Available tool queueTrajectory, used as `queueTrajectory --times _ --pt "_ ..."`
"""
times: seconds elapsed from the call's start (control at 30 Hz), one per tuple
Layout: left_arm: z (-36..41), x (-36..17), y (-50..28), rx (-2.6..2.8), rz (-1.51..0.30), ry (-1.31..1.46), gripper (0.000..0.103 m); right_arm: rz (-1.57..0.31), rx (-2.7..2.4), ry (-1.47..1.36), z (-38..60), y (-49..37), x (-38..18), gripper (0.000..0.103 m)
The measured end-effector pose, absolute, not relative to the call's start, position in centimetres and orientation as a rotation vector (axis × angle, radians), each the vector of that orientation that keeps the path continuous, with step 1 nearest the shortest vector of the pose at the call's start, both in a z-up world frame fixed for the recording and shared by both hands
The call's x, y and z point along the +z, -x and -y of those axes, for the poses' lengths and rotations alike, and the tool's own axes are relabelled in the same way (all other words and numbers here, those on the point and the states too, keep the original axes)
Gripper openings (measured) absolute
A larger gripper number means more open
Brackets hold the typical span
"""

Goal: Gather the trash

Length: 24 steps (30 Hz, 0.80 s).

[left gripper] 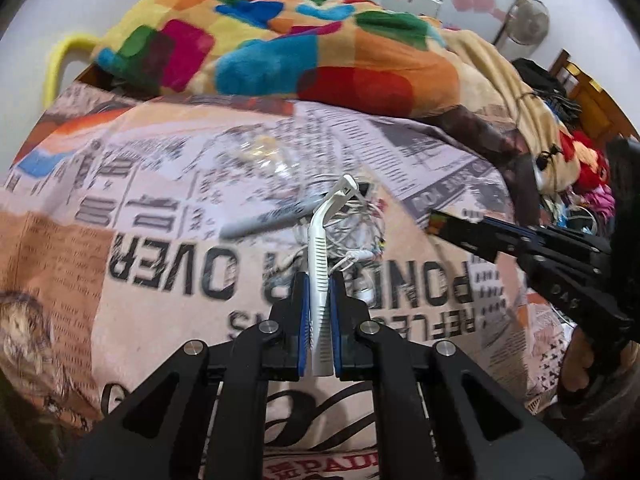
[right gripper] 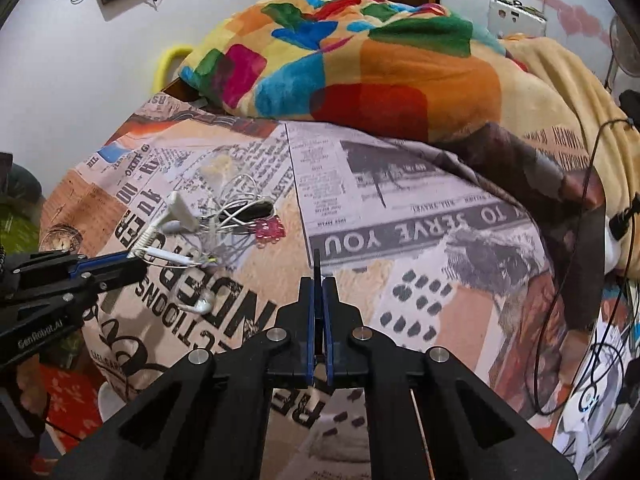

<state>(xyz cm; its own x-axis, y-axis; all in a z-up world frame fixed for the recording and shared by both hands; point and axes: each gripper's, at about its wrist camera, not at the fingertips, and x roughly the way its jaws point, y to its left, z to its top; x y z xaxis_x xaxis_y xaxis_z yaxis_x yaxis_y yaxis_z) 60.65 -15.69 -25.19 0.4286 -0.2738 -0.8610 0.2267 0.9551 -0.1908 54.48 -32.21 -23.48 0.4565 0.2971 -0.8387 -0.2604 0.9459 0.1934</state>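
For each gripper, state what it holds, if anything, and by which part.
Left gripper: white razor, clamped by its handle. Right gripper: a thin dark flat item, gripped at its lower end.

The razor's (left gripper: 320, 280) lower end hides between the left gripper's (left gripper: 319, 316) pads. A thin dark piece in the right gripper (right gripper: 318, 304) is unidentifiable. At two o'clock, clutter (left gripper: 576, 184) blurs.

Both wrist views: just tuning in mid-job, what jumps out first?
The left claw is shut on a white razor, lifted with tangled white earphone wires hanging around it over the newspaper-print bedsheet. The right claw is pinched on a thin dark flat piece; I cannot tell what it is. Behind, a bright multicoloured blanket is heaped at the head of the bed.
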Motion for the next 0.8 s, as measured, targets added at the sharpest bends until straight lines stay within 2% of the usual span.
queueTrajectory --times 0.3,0.67,0.8 --pt "12.5 -28.0 -60.1 -0.189 -1.122 0.075 0.008 -1.128 0.366 -0.012 32.1 -52.2 -25.7 0.004" --pt "11.0 -29.0 -60.2 -0.168 -1.146 0.076 0.009 -1.107 0.355 0.042 31.4 -52.3 -26.0 0.005" --pt "11.1 -29.7 -60.3 -0.162 -1.143 0.081 0.009 -1.11 0.349 0.037 31.0 -53.0 -26.3 0.009"
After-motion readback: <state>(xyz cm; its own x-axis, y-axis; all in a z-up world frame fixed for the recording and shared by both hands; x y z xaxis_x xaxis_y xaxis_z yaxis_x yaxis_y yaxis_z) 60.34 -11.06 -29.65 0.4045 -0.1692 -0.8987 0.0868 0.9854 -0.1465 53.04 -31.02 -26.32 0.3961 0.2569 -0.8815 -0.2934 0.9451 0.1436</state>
